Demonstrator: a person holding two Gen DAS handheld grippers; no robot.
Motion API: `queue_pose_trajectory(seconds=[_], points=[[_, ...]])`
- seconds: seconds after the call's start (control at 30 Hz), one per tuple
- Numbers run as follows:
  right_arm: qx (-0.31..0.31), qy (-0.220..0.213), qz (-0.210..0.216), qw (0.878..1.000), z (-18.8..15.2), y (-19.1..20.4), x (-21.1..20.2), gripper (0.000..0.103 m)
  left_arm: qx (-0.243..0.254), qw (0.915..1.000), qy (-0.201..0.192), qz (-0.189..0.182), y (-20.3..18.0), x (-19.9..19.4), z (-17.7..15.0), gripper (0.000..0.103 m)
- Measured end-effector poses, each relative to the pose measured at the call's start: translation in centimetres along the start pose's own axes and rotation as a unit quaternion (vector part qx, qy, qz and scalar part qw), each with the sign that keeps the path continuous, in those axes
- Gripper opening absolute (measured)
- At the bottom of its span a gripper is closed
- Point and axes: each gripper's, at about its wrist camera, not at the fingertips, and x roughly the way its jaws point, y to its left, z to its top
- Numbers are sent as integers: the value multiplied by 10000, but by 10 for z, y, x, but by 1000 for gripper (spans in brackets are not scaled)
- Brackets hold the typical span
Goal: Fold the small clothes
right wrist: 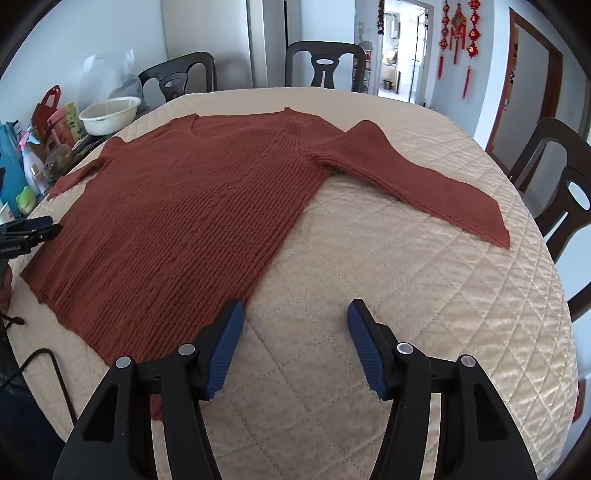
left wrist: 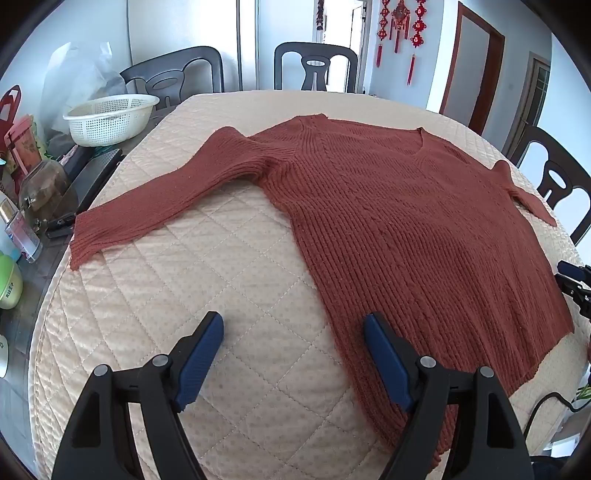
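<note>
Rust knit sweater (left wrist: 406, 221) flat on quilted table cover (left wrist: 229, 258), sleeves spread; left gripper (left wrist: 293, 328), right gripper (right wrist: 295, 321) both wide, empty, near hem; soft, floppy, stretchy; likely pinch cuff or hem corner

A home dining room is showing here: dark dining chairs (right wrist: 325, 64) are ringing a quilt-covered round table (right wrist: 424, 295), red knot ornaments (right wrist: 458, 33) hanging by a doorway.

Even, cool daylight fills both my wrist views, sharp at the centre, throwing only soft shadows under the rust-red ribbed knit sweater (left wrist: 399, 229), with sheen on the beige quilted table cover (right wrist: 517, 332) and fisheye bending plus dark vignetting at the corners.
</note>
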Motion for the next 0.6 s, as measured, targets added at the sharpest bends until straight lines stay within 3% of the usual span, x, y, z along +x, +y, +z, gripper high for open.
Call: queue_pose_trajectory(seconds=[0.6], points=[[57,55,-18,10000,0,-1,0,59,28,10000,31,34,-3,3,5,82]])
